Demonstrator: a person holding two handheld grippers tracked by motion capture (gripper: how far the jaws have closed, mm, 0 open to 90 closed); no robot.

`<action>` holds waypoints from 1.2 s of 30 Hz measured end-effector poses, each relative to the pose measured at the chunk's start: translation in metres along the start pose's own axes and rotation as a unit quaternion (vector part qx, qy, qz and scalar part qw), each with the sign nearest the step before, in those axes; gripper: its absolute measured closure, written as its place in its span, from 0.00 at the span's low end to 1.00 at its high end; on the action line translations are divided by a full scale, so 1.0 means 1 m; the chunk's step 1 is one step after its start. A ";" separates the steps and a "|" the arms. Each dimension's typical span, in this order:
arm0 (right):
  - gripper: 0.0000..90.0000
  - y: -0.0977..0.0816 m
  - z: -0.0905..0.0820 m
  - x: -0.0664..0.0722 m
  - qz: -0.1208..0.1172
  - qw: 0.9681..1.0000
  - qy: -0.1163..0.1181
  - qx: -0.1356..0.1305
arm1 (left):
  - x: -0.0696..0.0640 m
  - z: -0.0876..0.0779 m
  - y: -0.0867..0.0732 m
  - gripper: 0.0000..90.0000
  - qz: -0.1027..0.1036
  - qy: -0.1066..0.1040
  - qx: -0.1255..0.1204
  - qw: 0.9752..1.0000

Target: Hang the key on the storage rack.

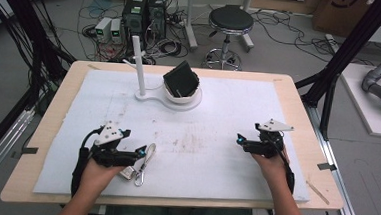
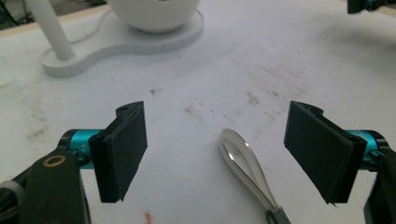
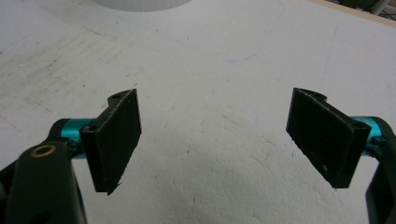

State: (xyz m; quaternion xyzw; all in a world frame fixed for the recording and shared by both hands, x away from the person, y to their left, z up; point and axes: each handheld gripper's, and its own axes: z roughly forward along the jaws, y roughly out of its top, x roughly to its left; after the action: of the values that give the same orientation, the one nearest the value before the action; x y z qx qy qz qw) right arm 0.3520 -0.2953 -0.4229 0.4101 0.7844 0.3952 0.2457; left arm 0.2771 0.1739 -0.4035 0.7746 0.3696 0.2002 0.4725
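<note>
A silver carabiner clip (image 1: 145, 161) lies on the white foam board (image 1: 215, 169) at the front left. My left gripper (image 1: 136, 152) hovers just left of it, open. In the left gripper view the clip's shiny loop (image 2: 240, 161) lies on the board between the two spread jaws, nearer the right one, touching neither. My left gripper (image 2: 215, 140) holds nothing. My right gripper (image 1: 240, 139) is at the front right, open, over bare foam. In the right gripper view my right gripper (image 3: 215, 135) has its jaws wide apart with nothing between them.
A white stand (image 1: 165, 99) sits at the back middle of the board, with an upright post (image 1: 138, 64) and a bowl (image 1: 182, 94) holding a dark square object (image 1: 181, 78). The stand's base (image 2: 116, 44) is ahead of the left gripper. Wooden table edges (image 1: 307, 129) frame the board.
</note>
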 end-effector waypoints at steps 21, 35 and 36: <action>0.20 0.000 0.004 0.002 -0.004 1.000 0.000 0.010 | -0.030 0.028 -0.028 0.70 0.066 -0.054 0.150 0.985; 0.20 0.001 0.004 0.003 -0.007 1.000 -0.001 0.010 | -0.022 0.023 -0.018 0.91 0.058 -0.079 0.110 0.989; 0.20 0.001 0.005 0.004 -0.005 1.000 -0.001 0.012 | -0.021 0.021 -0.016 0.91 0.057 -0.075 0.102 0.990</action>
State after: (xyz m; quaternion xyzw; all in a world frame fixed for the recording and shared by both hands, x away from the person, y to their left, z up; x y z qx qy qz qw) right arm 0.3536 -0.2894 -0.4255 0.4090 0.7911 0.3842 0.2436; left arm 0.2711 0.1499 -0.4264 0.8512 0.3072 0.1295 0.4054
